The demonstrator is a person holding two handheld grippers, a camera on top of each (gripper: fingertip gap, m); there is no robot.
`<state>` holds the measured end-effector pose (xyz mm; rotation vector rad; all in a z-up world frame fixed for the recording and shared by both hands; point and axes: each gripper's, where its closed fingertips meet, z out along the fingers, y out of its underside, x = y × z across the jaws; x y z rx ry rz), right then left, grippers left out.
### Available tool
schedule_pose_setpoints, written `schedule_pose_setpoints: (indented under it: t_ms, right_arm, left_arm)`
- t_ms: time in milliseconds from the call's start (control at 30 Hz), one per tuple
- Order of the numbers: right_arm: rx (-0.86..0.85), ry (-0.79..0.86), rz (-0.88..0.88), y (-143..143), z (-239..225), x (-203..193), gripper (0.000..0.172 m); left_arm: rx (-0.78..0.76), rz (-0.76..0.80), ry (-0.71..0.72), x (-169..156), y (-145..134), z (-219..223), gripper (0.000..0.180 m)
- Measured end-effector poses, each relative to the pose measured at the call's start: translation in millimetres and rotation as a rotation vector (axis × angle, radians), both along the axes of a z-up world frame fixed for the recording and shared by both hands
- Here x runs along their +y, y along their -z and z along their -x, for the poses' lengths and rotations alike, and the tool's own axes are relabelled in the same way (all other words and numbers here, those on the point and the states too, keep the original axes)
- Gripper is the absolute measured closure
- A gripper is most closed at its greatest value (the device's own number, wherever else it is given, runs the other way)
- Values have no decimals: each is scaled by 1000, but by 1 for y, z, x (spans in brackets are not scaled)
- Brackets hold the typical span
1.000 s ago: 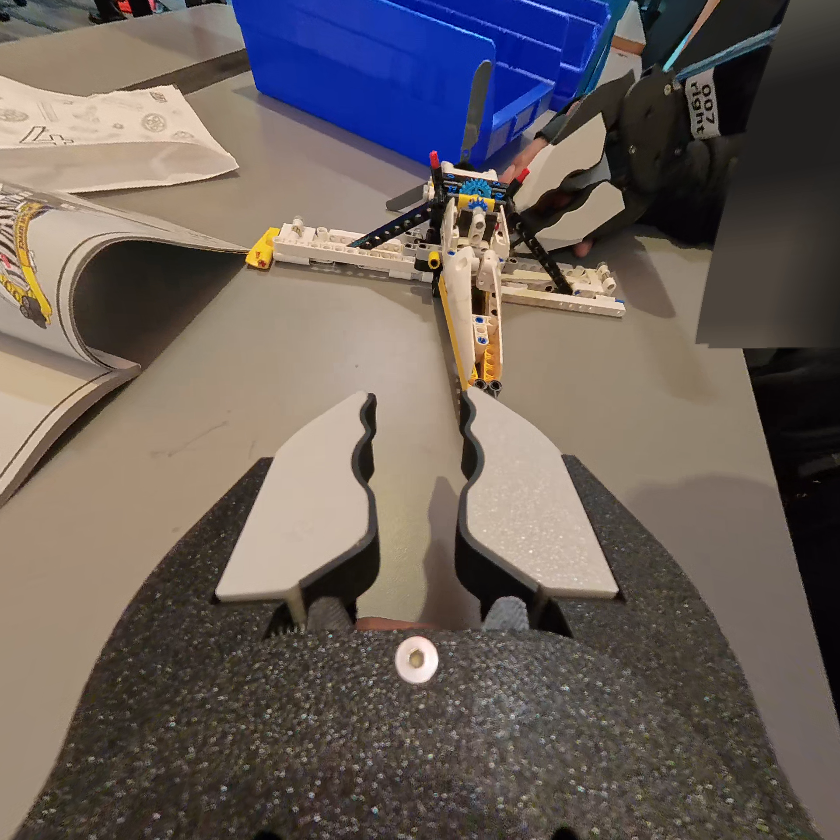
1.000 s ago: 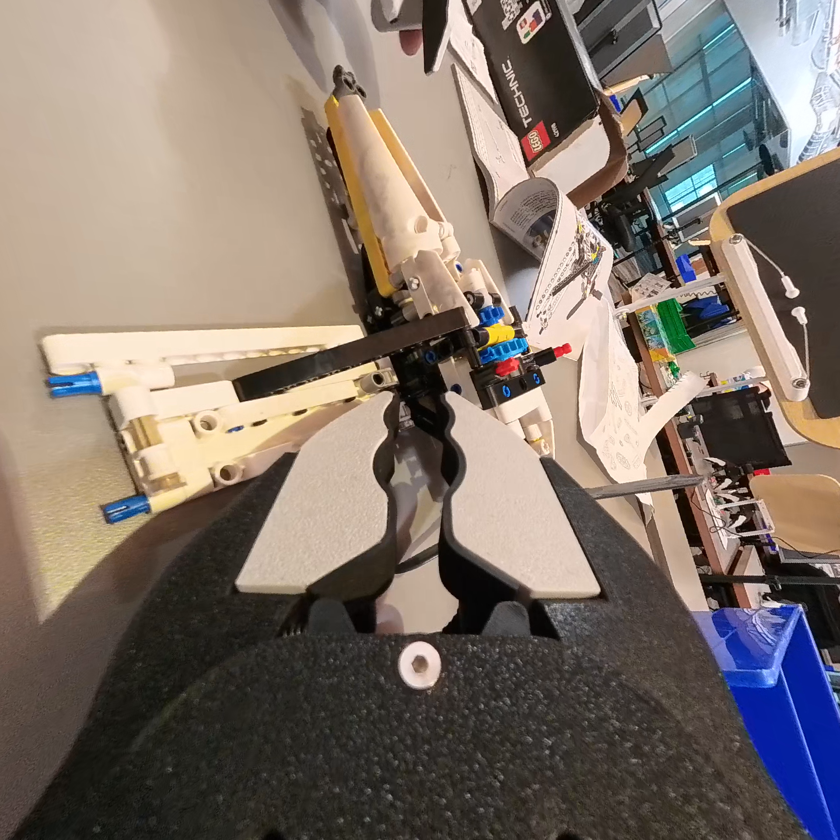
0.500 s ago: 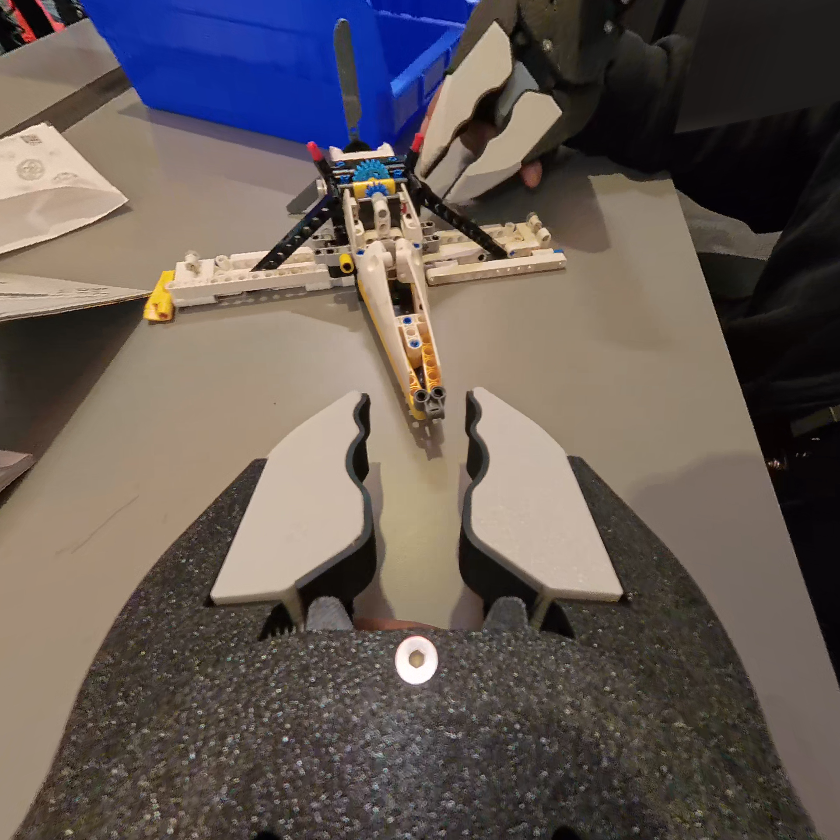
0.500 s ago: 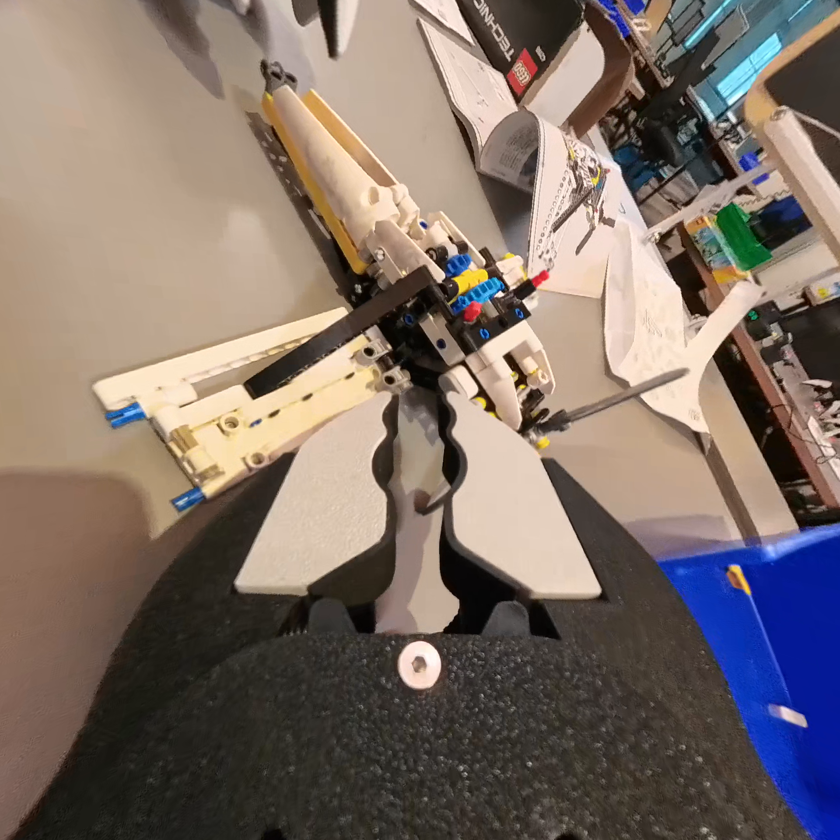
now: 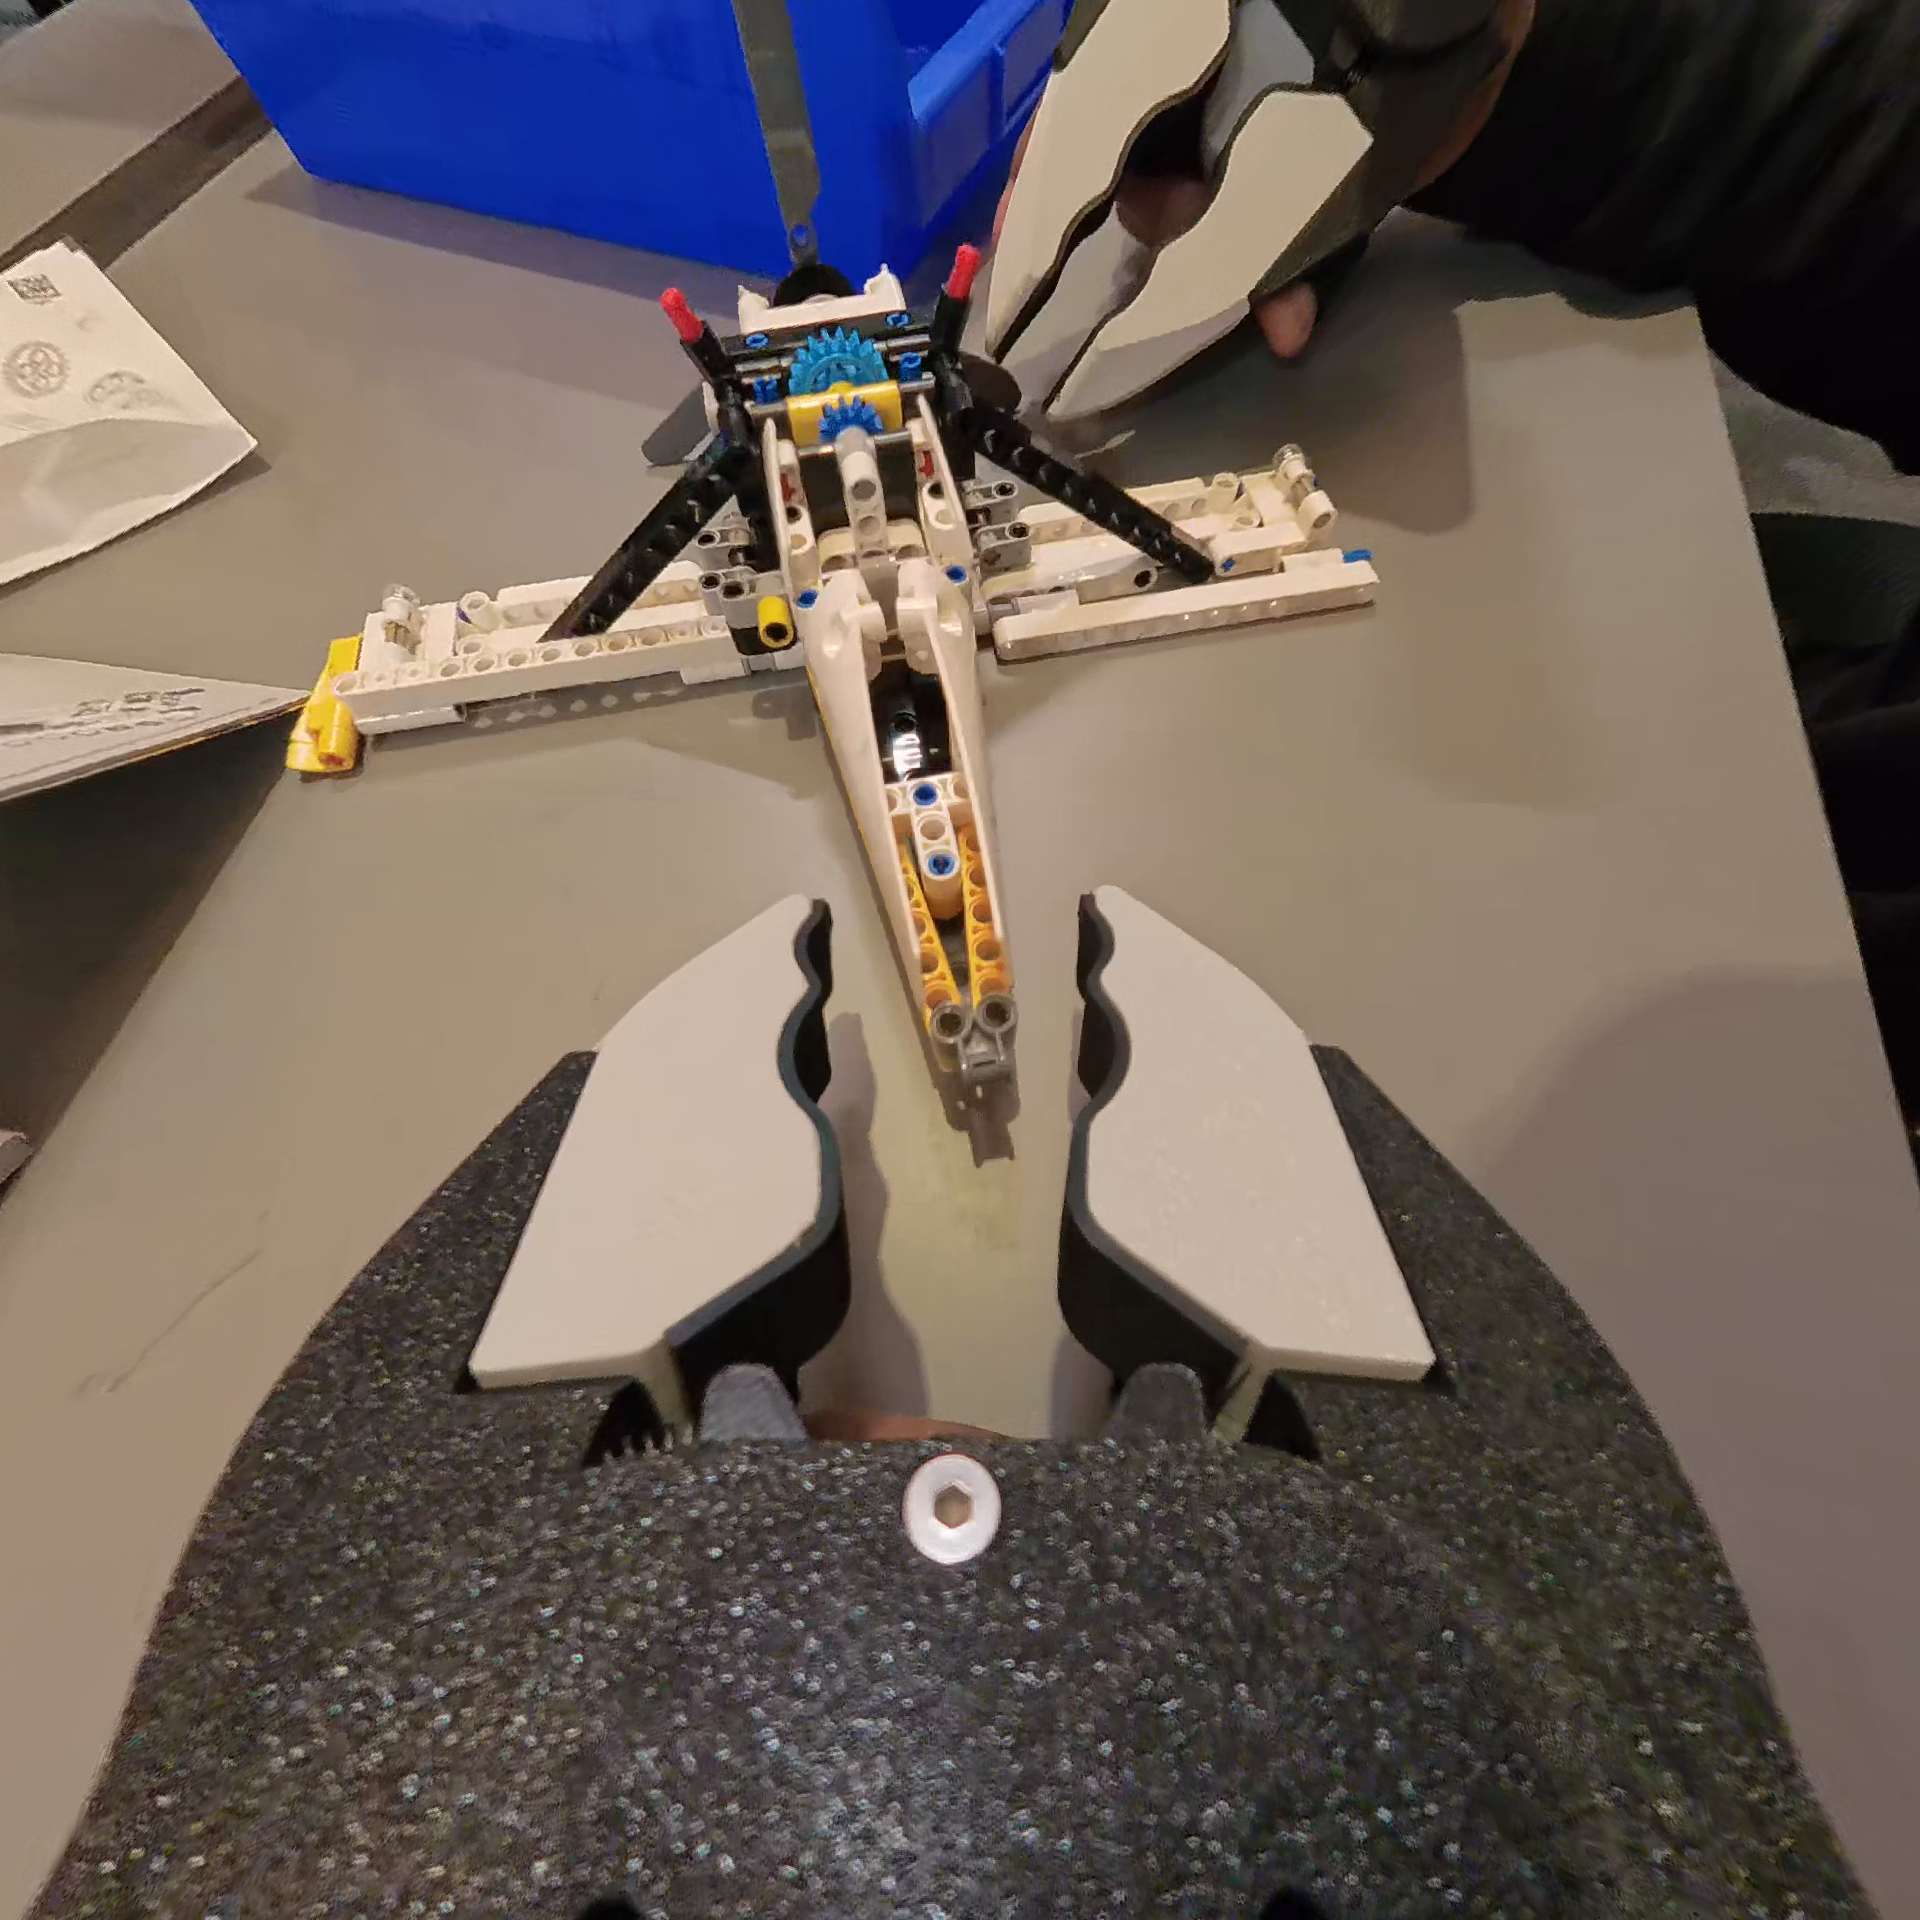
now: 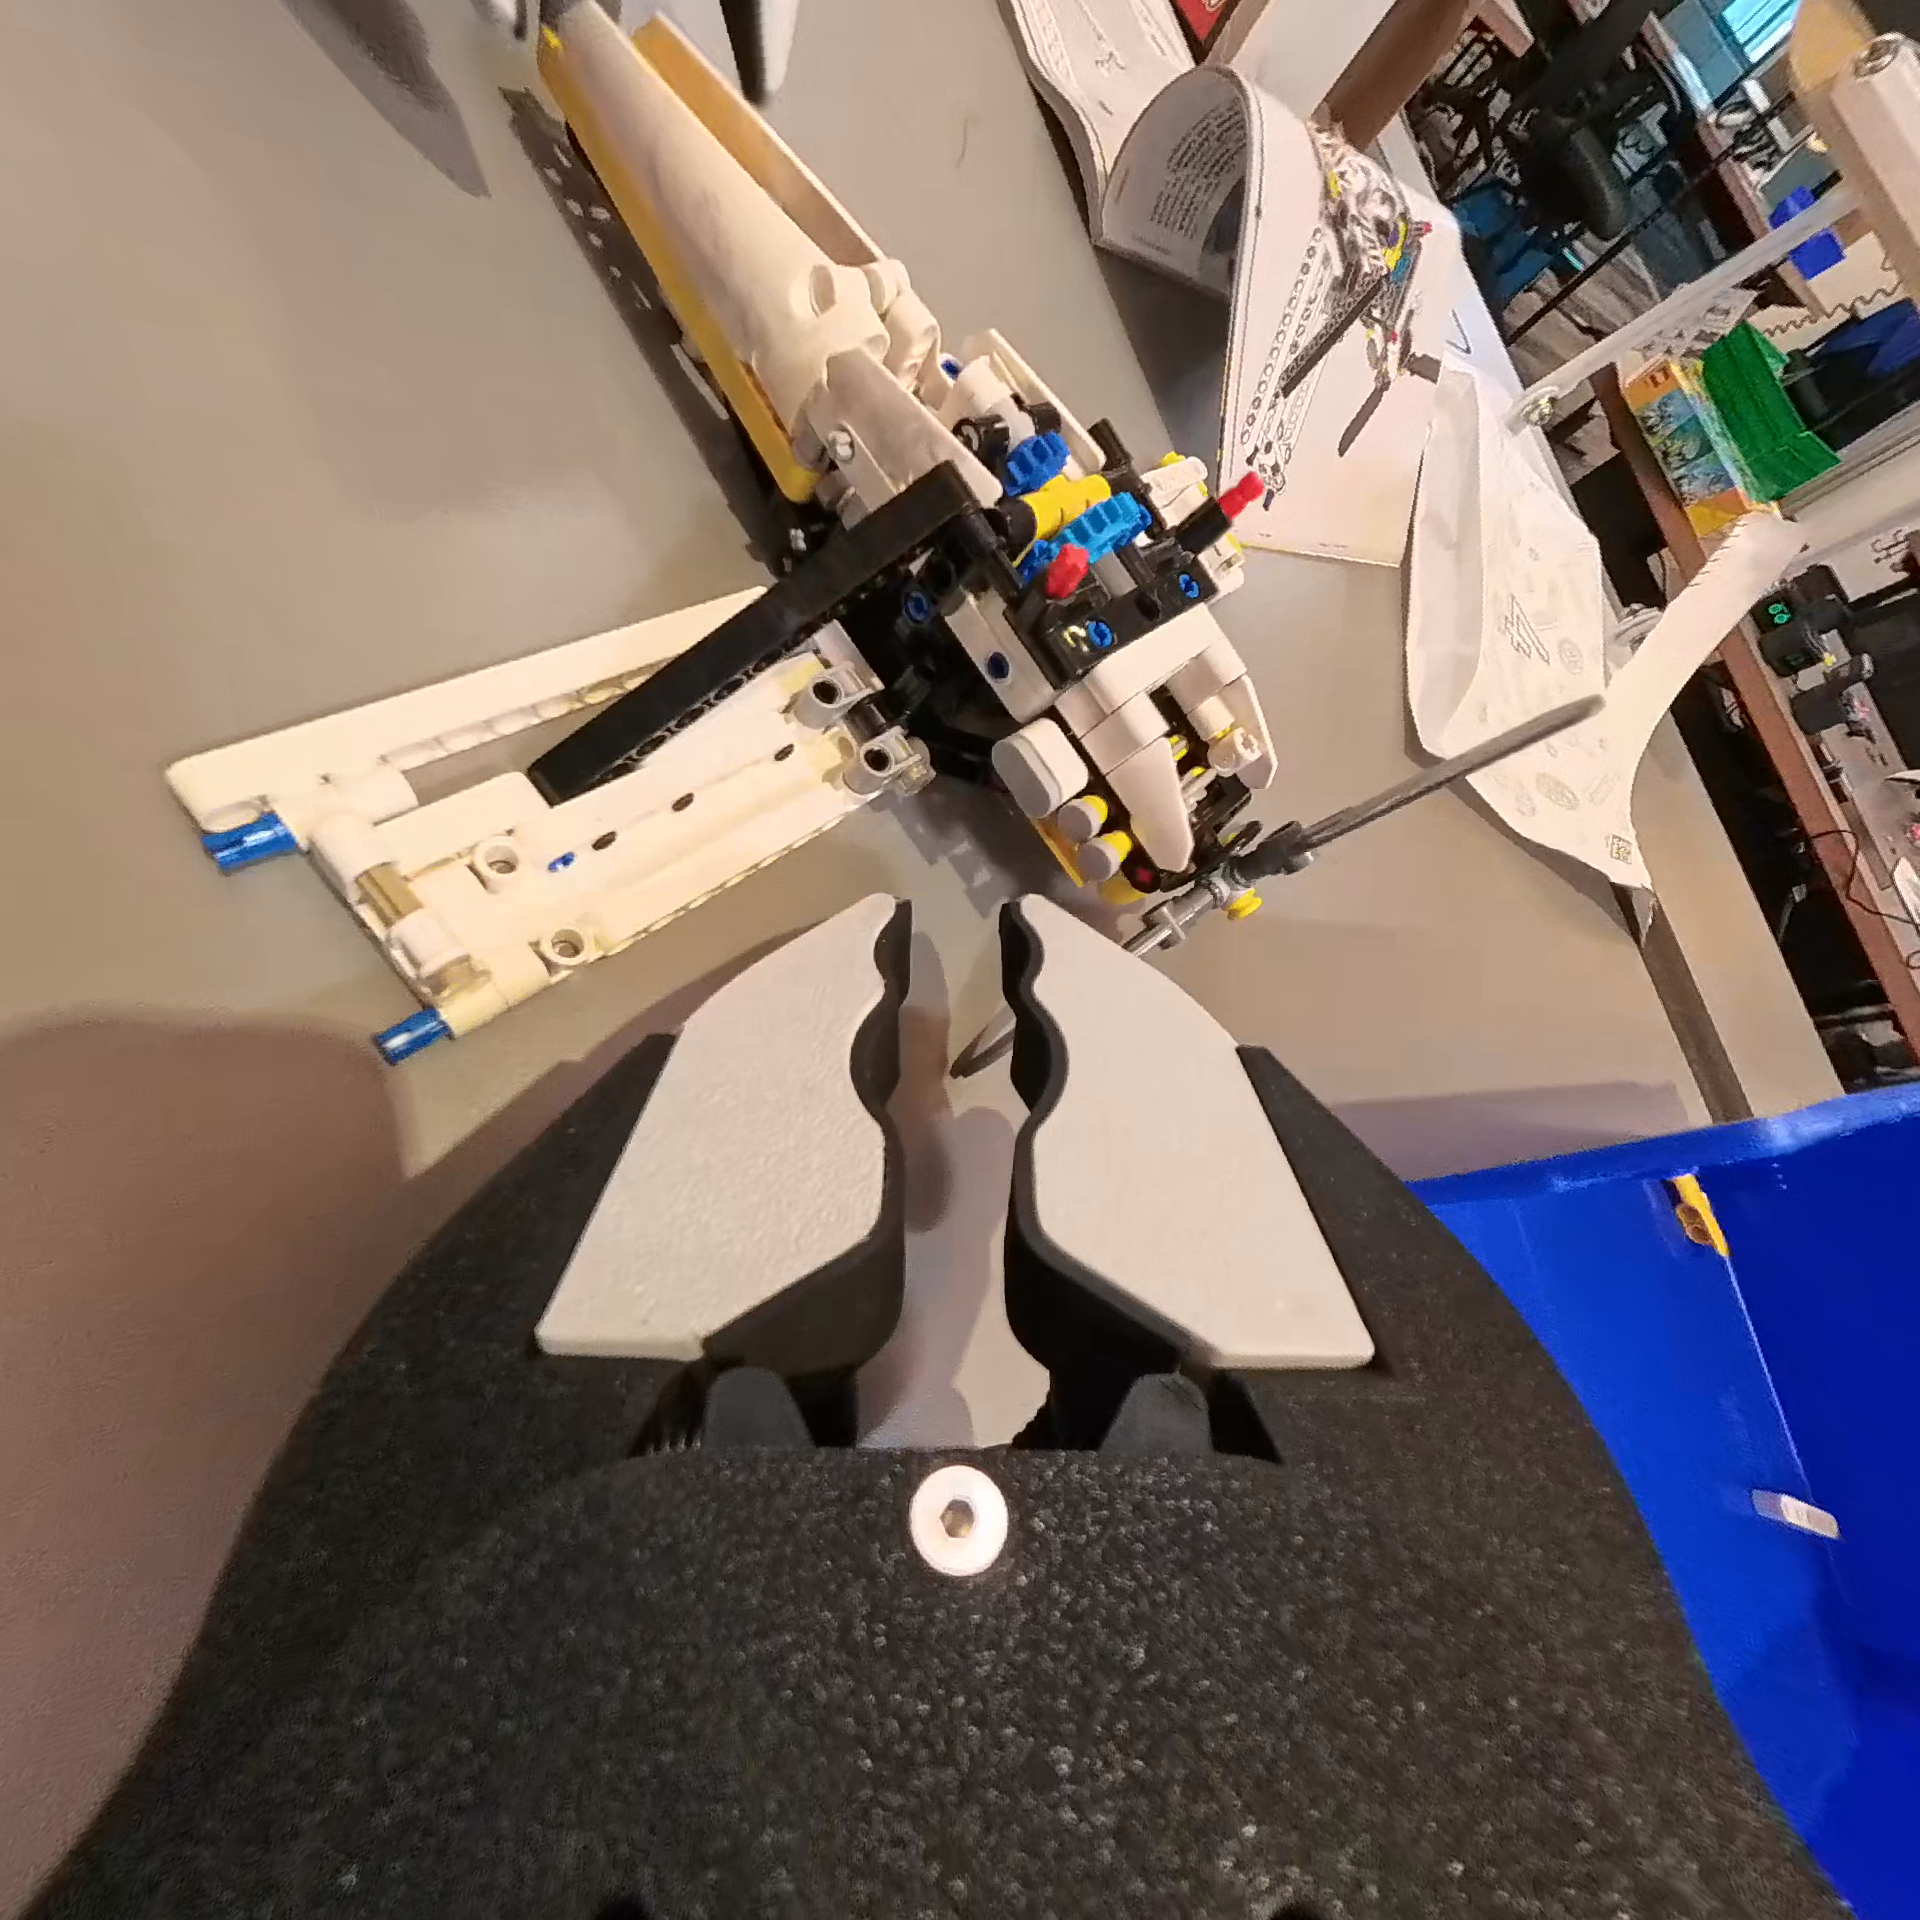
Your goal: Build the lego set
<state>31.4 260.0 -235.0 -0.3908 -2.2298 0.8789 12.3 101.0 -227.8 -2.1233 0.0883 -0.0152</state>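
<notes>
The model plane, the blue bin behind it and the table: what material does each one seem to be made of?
The model plane looks like hard moulded plastic, fairly glossy: studded beams with pin holes, toothed gears. The blue bin seems smooth plastic too, of uniform colour with a soft sheen. The table has a matte grey top, probably laminate; its core cannot be seen.

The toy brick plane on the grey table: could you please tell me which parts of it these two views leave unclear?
- Toy brick plane underside: hidden by its own body in both views.
- Lower propeller blade: partly behind the right gripper's finger, right wrist view.
- Upper propeller blade: cut off by the top edge, left wrist view.
- Tail tip: cut off by the top edge, right wrist view.
</notes>
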Motion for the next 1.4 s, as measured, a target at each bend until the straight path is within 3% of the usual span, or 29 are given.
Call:
schedule_pose_setpoints:
  t_ms: [200,300,1000,1400]
  right_arm:
    - [13,-13,-39,4,-1,-2,155]
    - [20,-17,-42,4,-2,-3,155]
    - [70,-51,53,-9,-7,-3,155]
    - [-19,-81,81,-5,-8,-3,155]
  left_arm:
    - [117,128,-35,13,19,3,137]
    - [153,161,-43,15,23,6,151]
    - [87,158,227,-8,24,22,155]
    - [105,158,188,-11,25,31,155]
